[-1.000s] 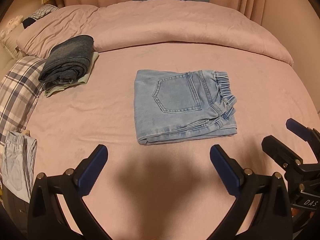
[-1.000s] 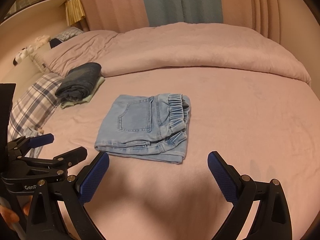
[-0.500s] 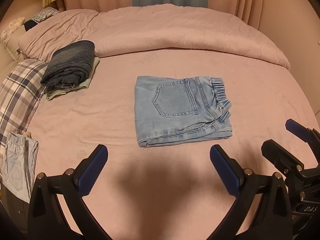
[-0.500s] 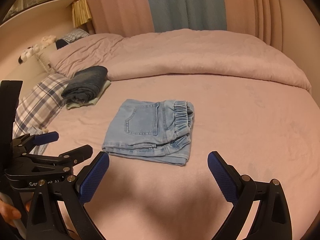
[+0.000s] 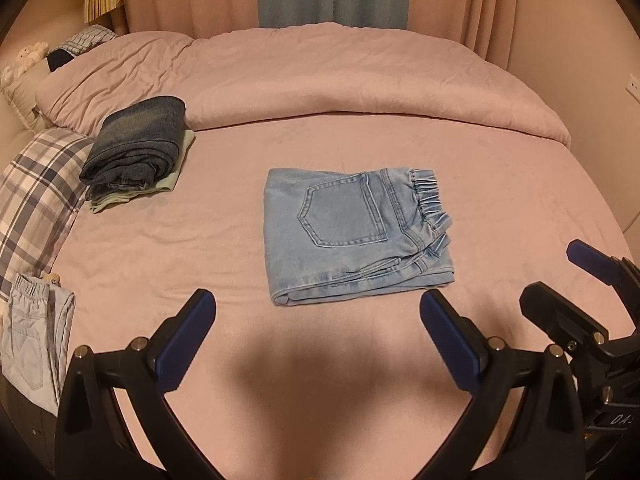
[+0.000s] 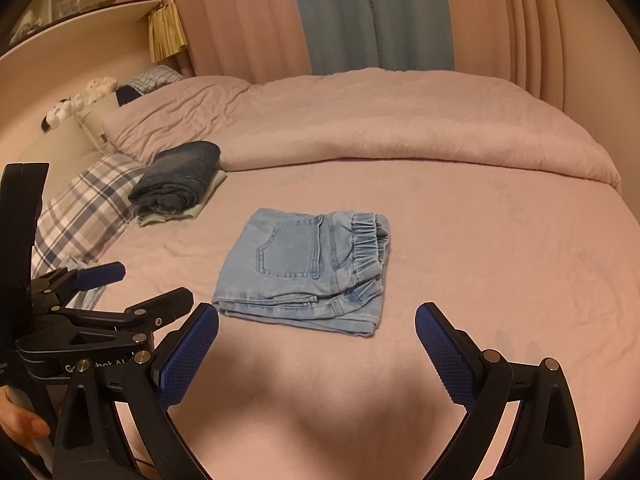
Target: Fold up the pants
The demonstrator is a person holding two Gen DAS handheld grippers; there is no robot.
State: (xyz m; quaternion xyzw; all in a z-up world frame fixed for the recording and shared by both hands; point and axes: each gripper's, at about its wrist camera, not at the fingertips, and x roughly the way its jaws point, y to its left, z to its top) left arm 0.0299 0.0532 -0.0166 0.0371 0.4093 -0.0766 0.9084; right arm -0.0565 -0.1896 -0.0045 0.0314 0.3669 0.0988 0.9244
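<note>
Light blue jeans point(image 5: 352, 236) lie folded into a compact rectangle on the pink bed, back pocket up, elastic waistband to the right; they also show in the right wrist view point(image 6: 308, 268). My left gripper point(image 5: 316, 336) is open and empty, held above the sheet just in front of the jeans. My right gripper point(image 6: 316, 344) is open and empty too, in front of the jeans' near edge. Each gripper shows at the edge of the other's view: the right one point(image 5: 576, 280) and the left one point(image 6: 136, 288).
A folded dark denim pile on a pale green garment point(image 5: 136, 156) lies at the back left. A plaid pillow point(image 5: 32, 200) and pale pants point(image 5: 32, 336) sit at the left edge. A rolled pink duvet point(image 5: 320, 76) runs across the back, curtains behind.
Both grippers have drawn back and tilted up from the folded jeans, which sit lower and smaller in view. The jeans have not moved.
</note>
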